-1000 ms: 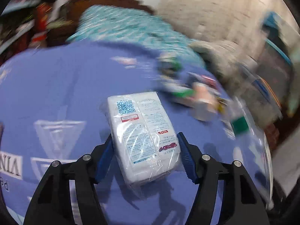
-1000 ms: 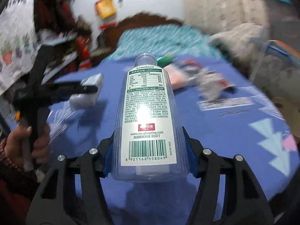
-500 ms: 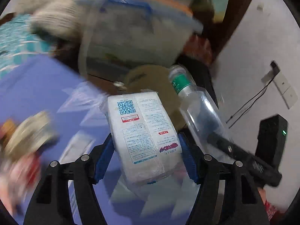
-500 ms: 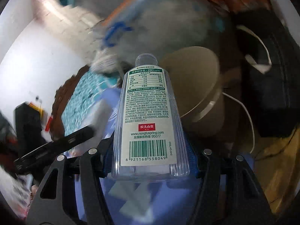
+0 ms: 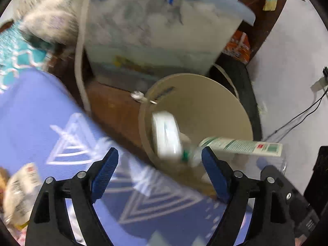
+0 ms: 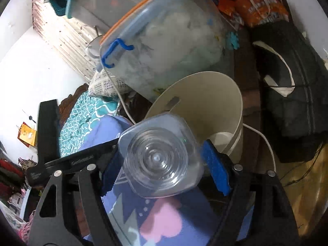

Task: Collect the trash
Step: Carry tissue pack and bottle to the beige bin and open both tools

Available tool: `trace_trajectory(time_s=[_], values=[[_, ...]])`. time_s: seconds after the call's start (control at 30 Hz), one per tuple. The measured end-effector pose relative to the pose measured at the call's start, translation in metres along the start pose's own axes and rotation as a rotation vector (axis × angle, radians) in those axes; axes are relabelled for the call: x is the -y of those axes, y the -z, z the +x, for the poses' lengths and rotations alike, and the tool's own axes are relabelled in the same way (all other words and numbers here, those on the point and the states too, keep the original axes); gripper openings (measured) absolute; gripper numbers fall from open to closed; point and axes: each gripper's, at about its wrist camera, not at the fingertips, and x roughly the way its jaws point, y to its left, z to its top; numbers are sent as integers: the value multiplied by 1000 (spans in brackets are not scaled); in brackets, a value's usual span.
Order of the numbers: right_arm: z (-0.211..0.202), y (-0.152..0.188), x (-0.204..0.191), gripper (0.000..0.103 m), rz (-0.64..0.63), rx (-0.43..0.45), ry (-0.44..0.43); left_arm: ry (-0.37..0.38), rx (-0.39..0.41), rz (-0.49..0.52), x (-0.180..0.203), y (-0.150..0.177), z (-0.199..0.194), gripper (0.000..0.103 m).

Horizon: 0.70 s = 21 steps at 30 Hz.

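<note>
Gaping wide, the left gripper (image 5: 160, 171) is letting the tissue pack (image 5: 166, 135) drop into the bin (image 5: 205, 102); the right gripper (image 6: 162, 162), jaws just opening, is releasing the bottle (image 6: 157, 160).

I see a bed under a blue patterned sheet (image 5: 37, 123), with a crumpled wrapper (image 5: 20, 190) lying on it at my lower left. A teal patterned blanket (image 6: 82, 119) lies farther along it.

The white packet (image 5: 166, 135) inside the beige bin (image 5: 215, 102) is smeared by blur, its print unreadable. The bottle's (image 6: 157, 160) neck is hidden behind its own base.
</note>
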Motion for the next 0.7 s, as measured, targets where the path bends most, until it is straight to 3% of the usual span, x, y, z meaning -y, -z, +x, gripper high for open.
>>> trace_trajectory(time_s=[0.2, 0.37, 0.43, 0.57, 0.7], values=[[-7, 27, -30, 77, -80, 35, 28, -165, 124, 8, -20, 39, -59, 80], [-5, 17, -42, 77, -127, 89, 134, -228, 161, 0, -39, 64, -95, 84], [-14, 16, -45, 78, -98, 117, 112, -255, 169, -9, -43, 73, -107, 84], [-24, 20, -71, 89, -193, 170, 138, -286, 210, -31, -52, 90, -135, 87], [-29, 22, -85, 89, -233, 193, 148, -320, 251, -45, -58, 102, -156, 87]])
